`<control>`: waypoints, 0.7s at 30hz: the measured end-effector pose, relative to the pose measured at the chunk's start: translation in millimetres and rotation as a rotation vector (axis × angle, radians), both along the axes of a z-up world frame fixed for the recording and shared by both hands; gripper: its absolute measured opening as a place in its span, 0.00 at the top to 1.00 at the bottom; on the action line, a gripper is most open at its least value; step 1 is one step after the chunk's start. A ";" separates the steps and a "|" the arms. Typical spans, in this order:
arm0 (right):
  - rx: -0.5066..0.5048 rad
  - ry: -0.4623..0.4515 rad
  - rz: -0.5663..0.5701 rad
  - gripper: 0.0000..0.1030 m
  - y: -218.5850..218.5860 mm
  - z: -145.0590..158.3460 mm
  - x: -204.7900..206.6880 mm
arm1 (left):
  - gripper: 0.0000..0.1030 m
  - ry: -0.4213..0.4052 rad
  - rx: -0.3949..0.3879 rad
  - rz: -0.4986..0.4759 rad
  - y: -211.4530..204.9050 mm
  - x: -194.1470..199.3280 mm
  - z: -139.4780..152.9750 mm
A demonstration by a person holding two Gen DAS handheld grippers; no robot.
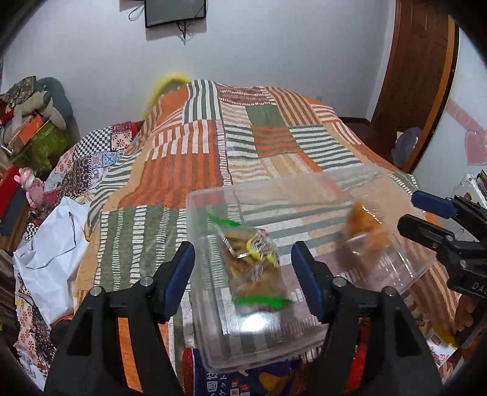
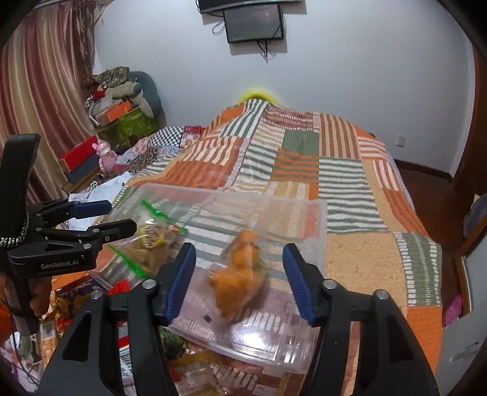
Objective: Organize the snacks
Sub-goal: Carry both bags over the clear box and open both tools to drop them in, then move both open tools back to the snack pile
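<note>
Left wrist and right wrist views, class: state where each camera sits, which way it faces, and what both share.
Left wrist: on the left gripper, looking forward over the clear bin on the bed; its open fingers and the right gripper show.
Right wrist: on the right gripper, facing the same way; its open fingers and the left gripper show.
Shared: bin, green-edged snack bag, orange snack, patchwork quilt, wall screen.

Orange, green and white striped patchwork bedspread (image 1: 194,158); orange snack (image 2: 240,283).
</note>
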State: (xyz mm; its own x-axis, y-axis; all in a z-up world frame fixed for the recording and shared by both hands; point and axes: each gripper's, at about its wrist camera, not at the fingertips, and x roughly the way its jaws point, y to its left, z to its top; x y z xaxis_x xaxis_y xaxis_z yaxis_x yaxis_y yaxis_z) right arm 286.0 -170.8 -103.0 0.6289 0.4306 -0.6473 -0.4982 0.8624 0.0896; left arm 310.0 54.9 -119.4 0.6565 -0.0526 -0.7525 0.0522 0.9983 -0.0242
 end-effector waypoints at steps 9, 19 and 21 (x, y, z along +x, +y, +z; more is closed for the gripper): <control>0.029 -0.029 0.002 0.39 -7.3 19.8 -19.8 | 0.36 -0.035 0.019 -0.005 -1.5 -22.9 17.8; 0.029 -0.045 -0.008 0.39 -18.8 27.2 -49.6 | 0.32 -0.056 0.036 -0.014 -4.3 -68.1 27.7; 0.036 -0.042 -0.014 0.39 -22.6 27.6 -55.4 | 0.32 -0.056 0.038 -0.020 -5.6 -77.9 27.9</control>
